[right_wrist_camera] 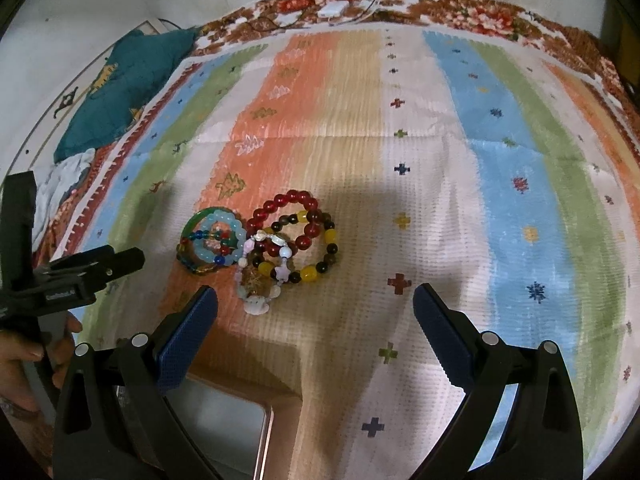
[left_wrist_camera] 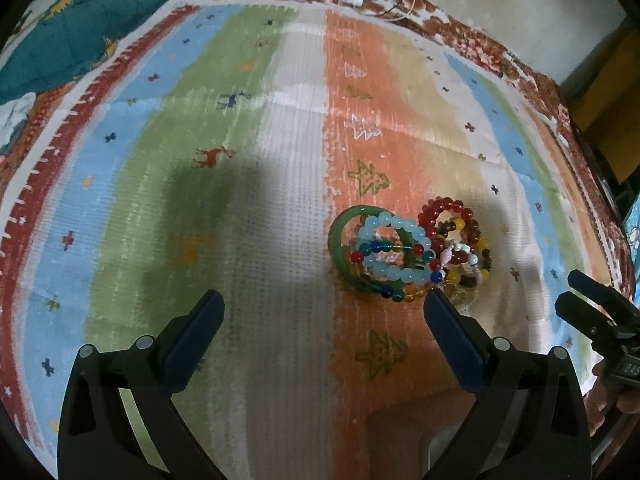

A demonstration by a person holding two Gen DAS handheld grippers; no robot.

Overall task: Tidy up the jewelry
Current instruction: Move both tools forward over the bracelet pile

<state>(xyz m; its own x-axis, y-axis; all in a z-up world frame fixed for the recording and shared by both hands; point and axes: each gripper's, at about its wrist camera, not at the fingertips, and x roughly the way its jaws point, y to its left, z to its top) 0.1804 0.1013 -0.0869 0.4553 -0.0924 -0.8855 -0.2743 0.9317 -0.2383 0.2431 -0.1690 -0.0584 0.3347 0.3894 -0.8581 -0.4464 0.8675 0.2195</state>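
We note a striped cloth (right_wrist_camera: 420, 208) bearing heaped bracelets (right_wrist_camera: 260, 244); white wall (right_wrist_camera: 100, 8) behind. Both grippers' (left_wrist_camera: 324, 312) (right_wrist_camera: 316, 304) fingers wide apart, empty.

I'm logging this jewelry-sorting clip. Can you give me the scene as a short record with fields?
surface: striped patterned cloth
jewelry: pile of bracelets, all touching or overlapping
pieces seen: green bangle, light blue bead bracelet, red bead bracelet, shell bracelet
left tool: open, empty
right tool: open, empty
container: tray at near edge, contents unclear
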